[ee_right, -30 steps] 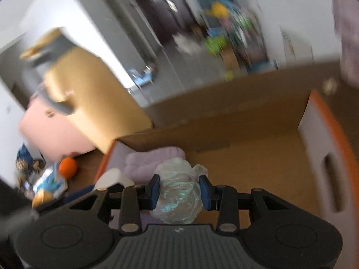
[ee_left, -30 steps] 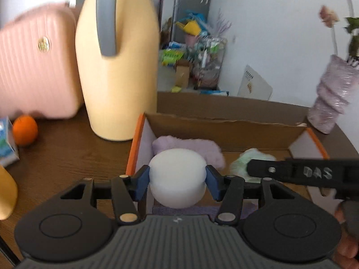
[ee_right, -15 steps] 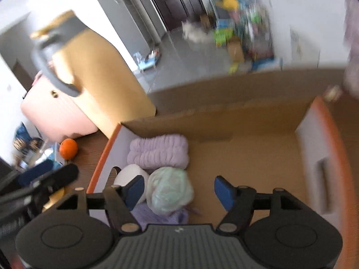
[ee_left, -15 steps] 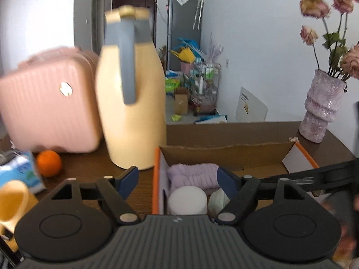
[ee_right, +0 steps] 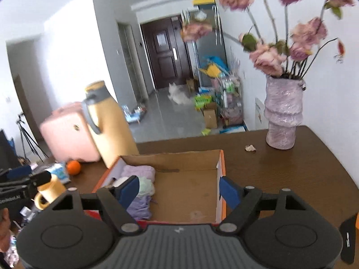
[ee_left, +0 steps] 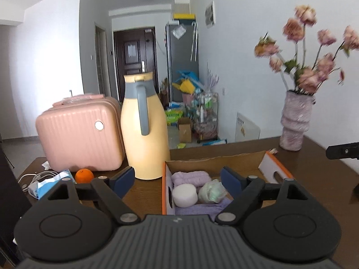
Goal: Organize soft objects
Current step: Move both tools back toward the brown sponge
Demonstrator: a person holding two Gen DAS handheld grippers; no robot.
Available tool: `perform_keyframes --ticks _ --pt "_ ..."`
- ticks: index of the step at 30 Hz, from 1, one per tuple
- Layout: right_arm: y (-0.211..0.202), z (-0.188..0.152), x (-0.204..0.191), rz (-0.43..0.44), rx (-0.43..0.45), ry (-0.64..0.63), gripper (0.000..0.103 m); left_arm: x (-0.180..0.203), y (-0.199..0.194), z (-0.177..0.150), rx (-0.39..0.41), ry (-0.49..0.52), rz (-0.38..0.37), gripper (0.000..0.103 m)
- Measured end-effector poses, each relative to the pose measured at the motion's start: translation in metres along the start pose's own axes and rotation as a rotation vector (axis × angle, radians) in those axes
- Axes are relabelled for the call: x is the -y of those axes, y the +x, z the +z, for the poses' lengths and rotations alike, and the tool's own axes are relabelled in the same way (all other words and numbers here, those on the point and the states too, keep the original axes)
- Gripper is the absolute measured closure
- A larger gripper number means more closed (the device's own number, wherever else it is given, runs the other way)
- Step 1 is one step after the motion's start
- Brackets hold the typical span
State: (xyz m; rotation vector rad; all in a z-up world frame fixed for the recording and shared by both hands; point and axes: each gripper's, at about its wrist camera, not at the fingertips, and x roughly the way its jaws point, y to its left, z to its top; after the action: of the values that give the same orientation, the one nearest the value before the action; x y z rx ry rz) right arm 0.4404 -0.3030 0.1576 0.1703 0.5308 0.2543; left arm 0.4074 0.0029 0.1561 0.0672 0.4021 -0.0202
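Bright daylight, fisheye warp, blurred flowers [ee_left: 314, 51]

On the worktop [ee_left: 318, 170], the box [ee_left: 278, 170] holds a towel [ee_left: 190, 177], sponge [ee_left: 185, 195] and bag [ee_left: 213, 194] at its left end; jug [ee_left: 144, 130] and suitcase [ee_left: 78, 134] stand far left, vase [ee_left: 295, 121] far right.

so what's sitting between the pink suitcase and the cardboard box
The yellow jug with a grey handle stands between the pink suitcase and the cardboard box, clearest in the left wrist view.
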Motion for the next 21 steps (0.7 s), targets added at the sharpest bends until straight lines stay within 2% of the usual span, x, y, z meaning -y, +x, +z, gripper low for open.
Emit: perform_keyframes --ticks 2,5,8,12,17,21 --pt "-0.026 -0.018 -0.007 -0.004 0.051 -0.018 0.025 0.002 -0.026 -0.01 0.037 -0.013 0.009 0.017" --pt "-0.069 -0.058 -0.018 0.002 0.147 -0.079 0.025 0.003 -0.071 -0.04 0.116 -0.027 -0.018 0.008" --pt "-0.103 -0.107 -0.033 -0.005 0.217 -0.13 0.025 0.005 -0.112 -0.081 0.126 -0.022 -0.048 0.007" --pt "-0.143 -0.179 -0.04 0.01 0.275 -0.146 0.025 0.011 -0.169 -0.14 0.19 0.001 -0.051 0.007" --pt "-0.176 -0.252 -0.042 -0.029 0.29 -0.078 0.023 0.014 -0.21 -0.195 0.142 -0.032 -0.078 0.007" --pt "-0.18 -0.278 -0.036 -0.028 0.24 -0.077 0.023 0.02 -0.213 -0.208 0.112 0.011 -0.063 0.007"
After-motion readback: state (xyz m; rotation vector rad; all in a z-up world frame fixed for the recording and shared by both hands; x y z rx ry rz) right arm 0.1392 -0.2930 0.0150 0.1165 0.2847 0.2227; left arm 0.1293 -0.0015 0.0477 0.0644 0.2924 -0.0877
